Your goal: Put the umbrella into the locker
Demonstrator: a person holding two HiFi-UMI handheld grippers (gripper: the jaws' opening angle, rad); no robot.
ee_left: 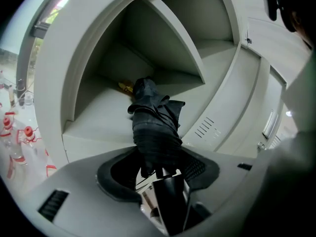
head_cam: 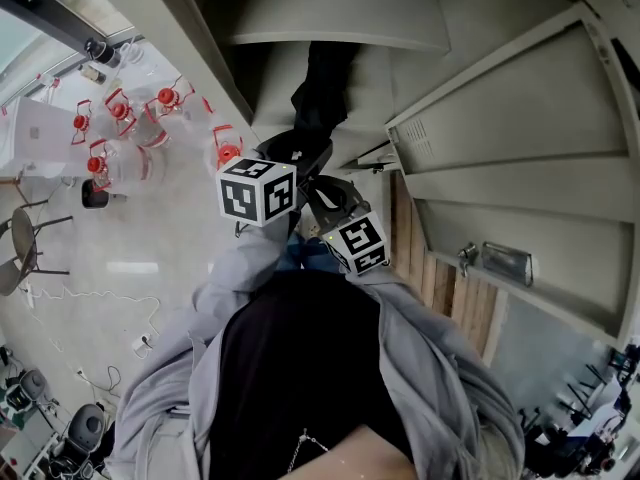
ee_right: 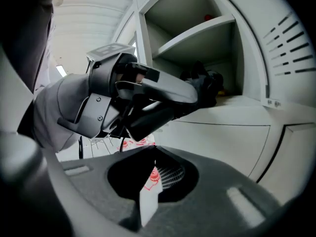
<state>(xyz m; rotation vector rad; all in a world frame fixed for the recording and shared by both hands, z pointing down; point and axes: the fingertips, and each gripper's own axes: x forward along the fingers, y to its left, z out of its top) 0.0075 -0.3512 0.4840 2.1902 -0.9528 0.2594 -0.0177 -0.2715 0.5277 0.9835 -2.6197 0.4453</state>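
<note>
A folded black umbrella (ee_left: 153, 127) runs from between my left gripper's (ee_left: 160, 174) jaws into an open locker compartment (ee_left: 98, 117), its far end lying on the shelf. The pads close against its lower part. In the head view the umbrella (head_cam: 325, 88) points up into the dark opening ahead of the left gripper (head_cam: 305, 158). The right gripper view shows the left gripper (ee_right: 187, 95) from the side, its fingers around the umbrella (ee_right: 205, 85) at the shelf's front edge. My right gripper (ee_right: 155, 152) hangs just below and behind, shut, with nothing in it.
A small yellow thing (ee_left: 126, 86) lies at the back of the compartment. A red thing (ee_right: 210, 18) sits on the shelf above. Grey locker doors with vent slots (ee_left: 207, 127) flank the opening. Several clear bottles with red caps (head_cam: 120, 118) stand on the floor at left.
</note>
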